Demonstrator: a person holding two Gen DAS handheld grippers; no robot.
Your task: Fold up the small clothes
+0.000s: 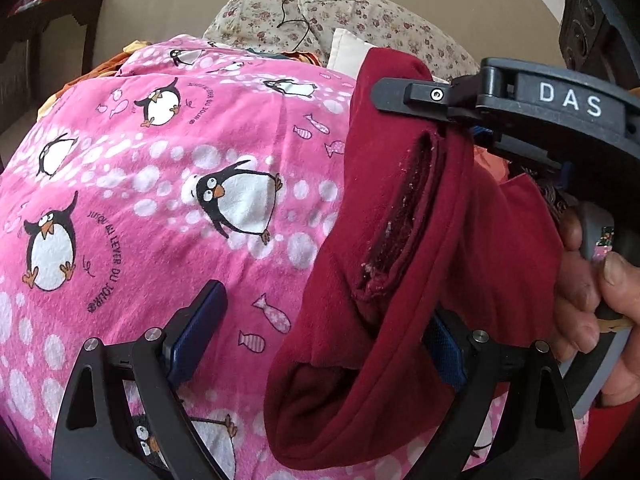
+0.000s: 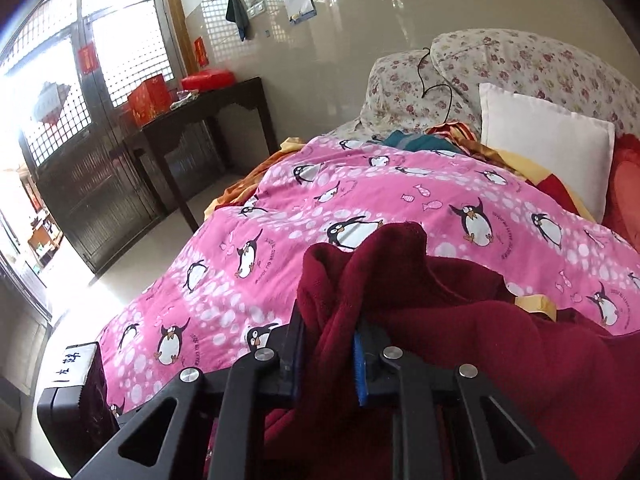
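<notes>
The maroon garment is soft matt fleece, kinda fuzzy with lint stuck in the seam. Pink penguin sheet looks like smooth printed cotton. Left gripper is matt black plastic with shiny metal screws; the wall is glossy.

Black plastic arms with triangular cut-outs and silver screws are seen on the left gripper, with blue pads. "DAS" is printed white on the right gripper. Brown, wrinkled skin is shown on the hand.
</notes>
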